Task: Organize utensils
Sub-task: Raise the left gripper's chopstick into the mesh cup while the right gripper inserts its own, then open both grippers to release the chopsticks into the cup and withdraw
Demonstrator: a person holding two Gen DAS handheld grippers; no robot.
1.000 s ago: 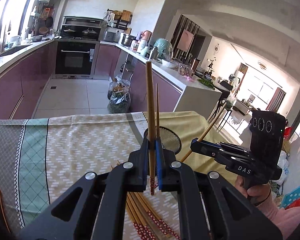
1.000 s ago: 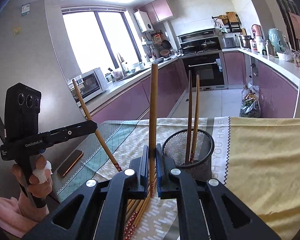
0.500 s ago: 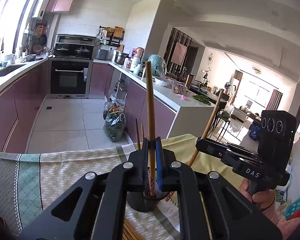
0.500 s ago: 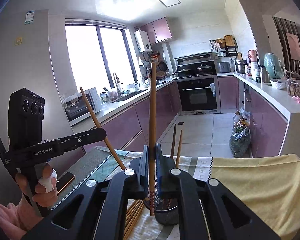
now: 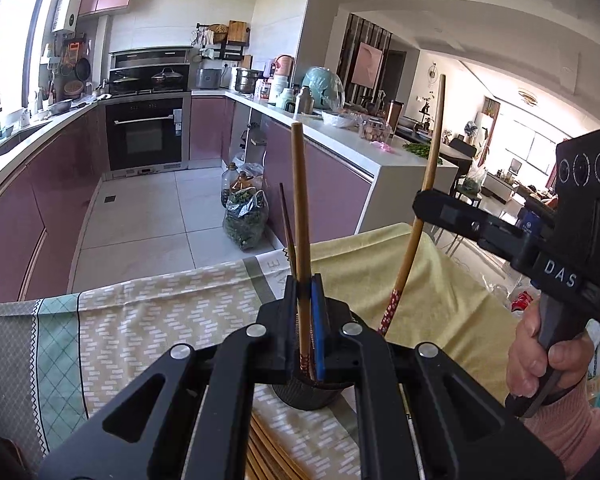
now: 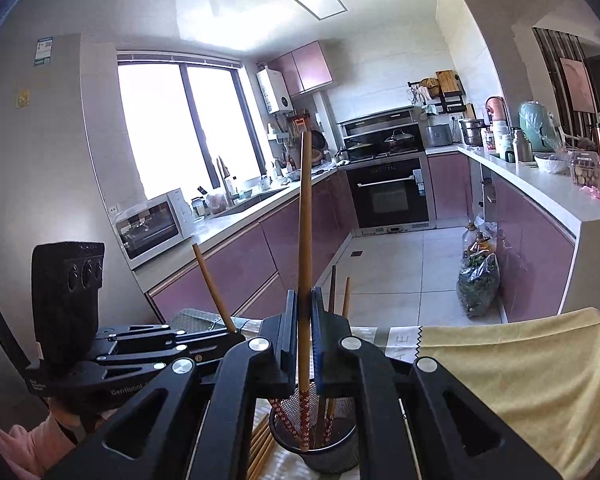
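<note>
Since a second ago we have carried both chopsticks over the mesh holder (image 6: 332,454). Our left gripper (image 5: 305,322) pinches 1 chopstick (image 5: 300,216); our right gripper (image 6: 303,334) clamps another (image 6: 305,240), its tip inside the holder beside 2 others.

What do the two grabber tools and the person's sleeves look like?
Both grabbers are black, with silver bolts and blue finger pads. The right gripper has a boxy top with three round lenses and white letters DAS. The left gripper has the same box and reads GenRobot. Both sleeves are pink knit.
</note>
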